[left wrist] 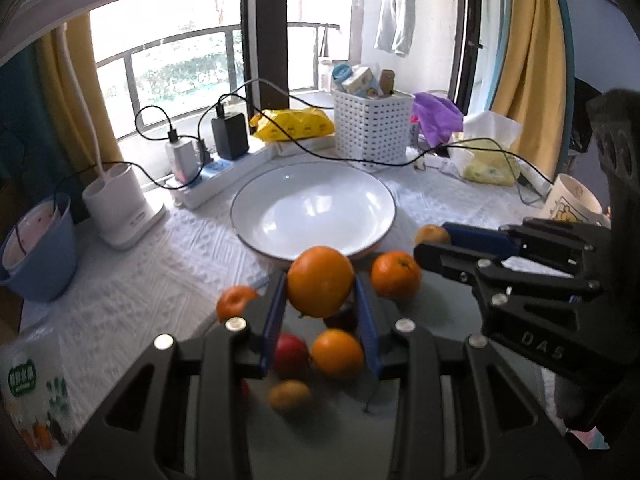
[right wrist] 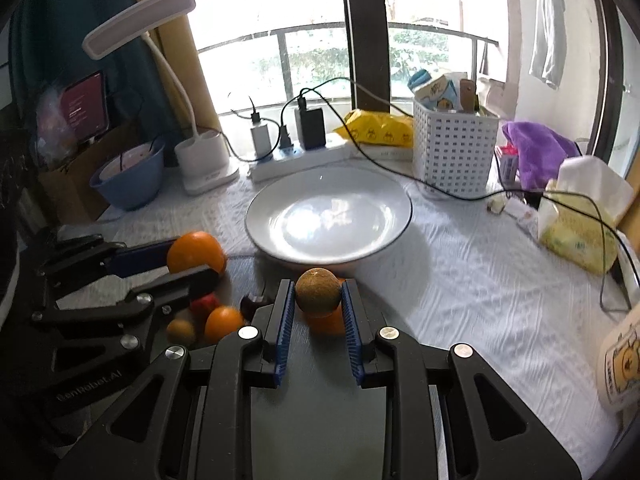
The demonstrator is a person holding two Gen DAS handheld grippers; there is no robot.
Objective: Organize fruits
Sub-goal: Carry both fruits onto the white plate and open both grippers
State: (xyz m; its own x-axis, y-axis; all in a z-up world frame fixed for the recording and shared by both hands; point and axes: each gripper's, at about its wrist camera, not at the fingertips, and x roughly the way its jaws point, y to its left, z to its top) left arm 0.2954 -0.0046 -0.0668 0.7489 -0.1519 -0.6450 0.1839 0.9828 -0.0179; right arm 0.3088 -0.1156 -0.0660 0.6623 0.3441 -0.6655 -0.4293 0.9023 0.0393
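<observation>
The left gripper [left wrist: 320,300] is pinching an orange [left wrist: 320,286]; the right gripper [right wrist: 318,300] is pinching a brownish fruit [right wrist: 318,291]. The empty white bowl [right wrist: 280,236] is lying straight ahead of both, nearer to the right one.

my left hand-held gripper [left wrist: 320,300] black with blue pads, orange [left wrist: 320,286] in it bright orange, my right hand-held gripper [right wrist: 318,300] same colours, brown-speckled fruit [right wrist: 318,291], white plate [right wrist: 280,236] dark-rimmed, white embossed table cloth [right wrist: 460,280], white lattice basket [right wrist: 452,156], yellow curtains [left wrist: 528,60]
</observation>
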